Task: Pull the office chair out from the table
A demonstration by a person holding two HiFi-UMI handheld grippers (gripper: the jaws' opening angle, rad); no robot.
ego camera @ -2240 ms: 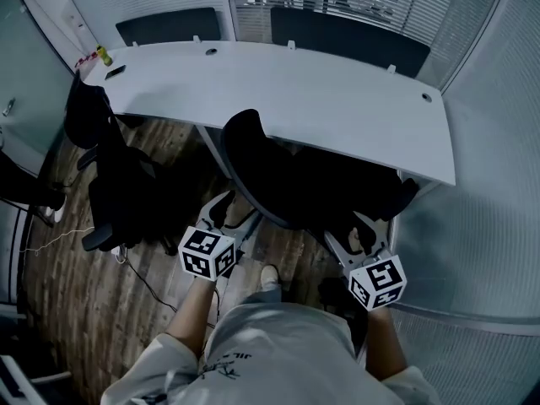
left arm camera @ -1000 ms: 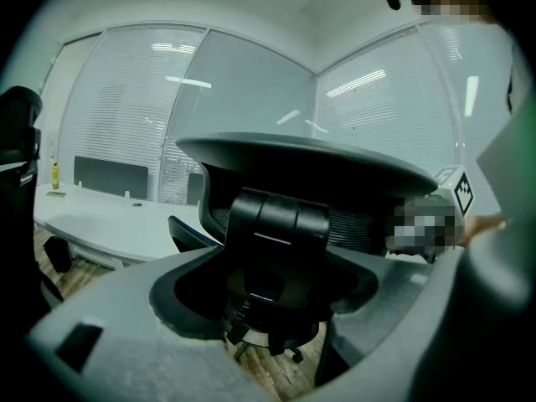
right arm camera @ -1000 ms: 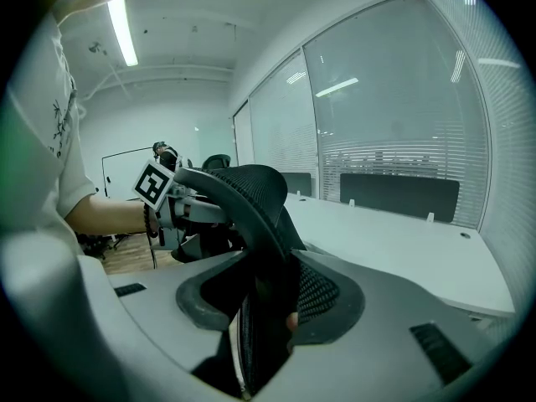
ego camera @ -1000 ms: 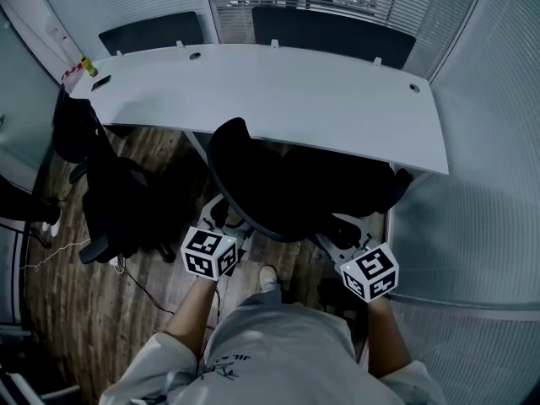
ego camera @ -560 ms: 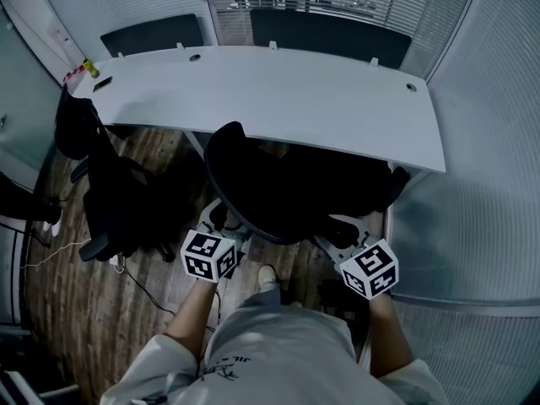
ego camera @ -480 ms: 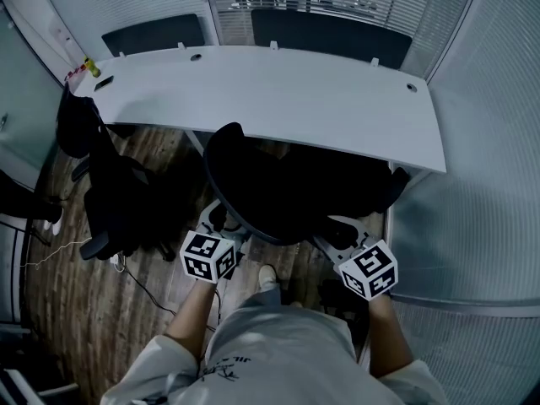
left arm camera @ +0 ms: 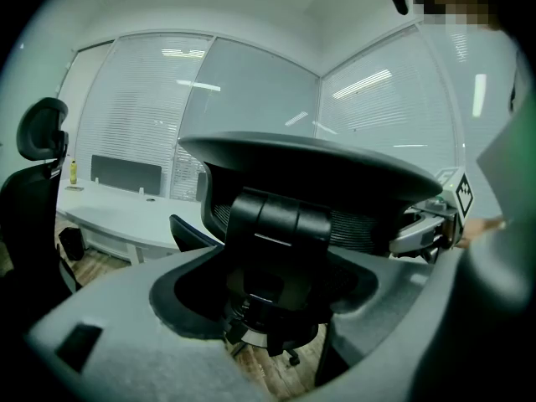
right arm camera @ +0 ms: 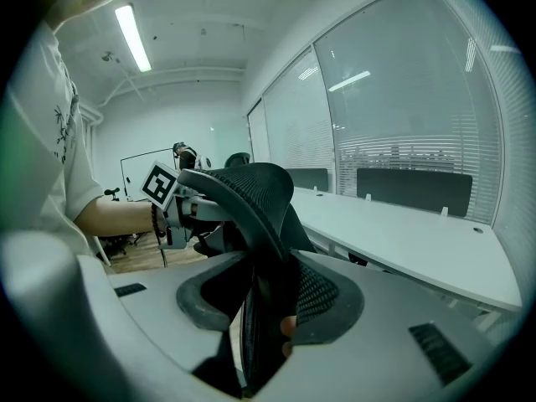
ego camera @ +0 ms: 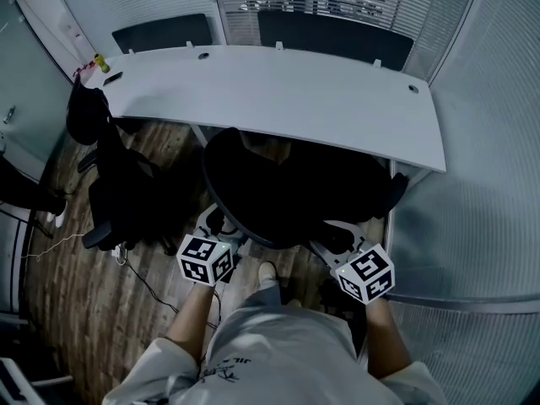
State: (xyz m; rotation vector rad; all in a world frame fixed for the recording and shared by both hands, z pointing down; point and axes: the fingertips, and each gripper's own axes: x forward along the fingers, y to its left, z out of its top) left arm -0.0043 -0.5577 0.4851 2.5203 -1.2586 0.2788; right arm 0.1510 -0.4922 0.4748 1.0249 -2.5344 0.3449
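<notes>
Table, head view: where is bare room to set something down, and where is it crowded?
The table is bare from the dark flat item near the yellow bottle at its left end across to its right end. Crowded: the floor along its near edge, where the office chair and a second chair stand.

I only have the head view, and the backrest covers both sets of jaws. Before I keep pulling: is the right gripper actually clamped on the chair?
Observer: Yes. The right gripper has its jaws closed on the mesh edge of the office chair.
Operator: And the left one?
Observer: The left gripper has the backrest's other side filling the gap between its jaws.
Operator: Any wheel visible?
Observer: One caster shows under the seat, on the wood floor.
</notes>
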